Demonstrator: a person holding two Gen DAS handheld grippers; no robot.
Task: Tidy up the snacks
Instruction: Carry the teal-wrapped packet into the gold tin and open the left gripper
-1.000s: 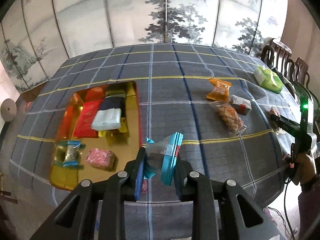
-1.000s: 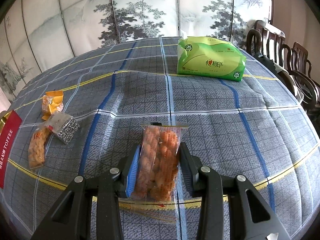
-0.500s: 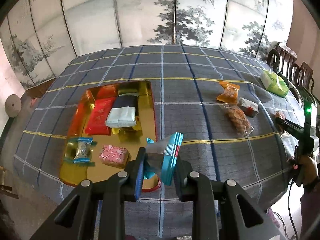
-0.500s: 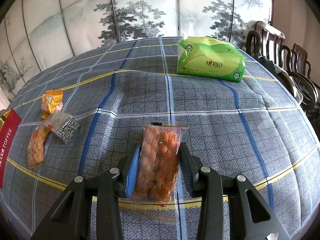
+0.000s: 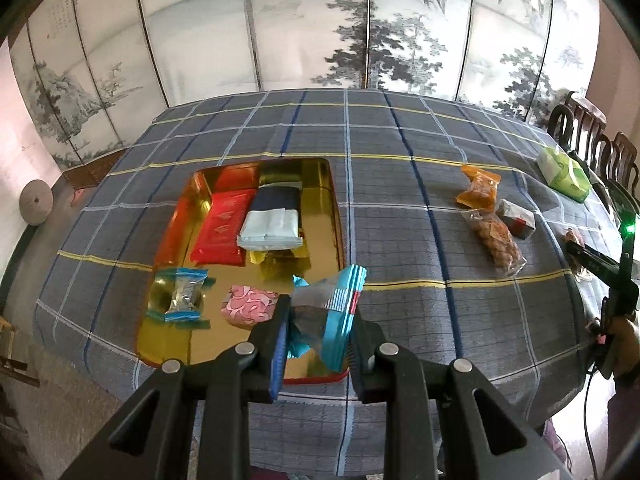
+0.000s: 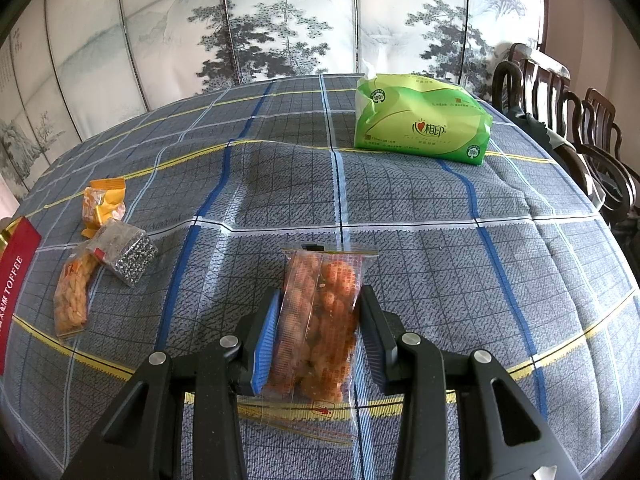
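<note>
Reading "TOFFEE" on red pack (image 6: pixel 14 276), green tissue pack (image 6: pixel 420 120)

1. A teal-striped clear snack packet (image 5: pixel 334 312) is pinched between the left gripper's (image 5: pixel 318 334) fingers, over the near right corner of the gold tray (image 5: pixel 338 216).
2. A clear bag of orange snacks (image 6: pixel 320 320) lies lengthwise between the right gripper's (image 6: pixel 318 332) fingers, on the cloth.
3. Three more packets (image 6: pixel 100 248) lie well to that gripper's left.

I see the red toffee box (image 6: pixel 14 276) cut off at my right view's left edge; its small print blurs.
</note>
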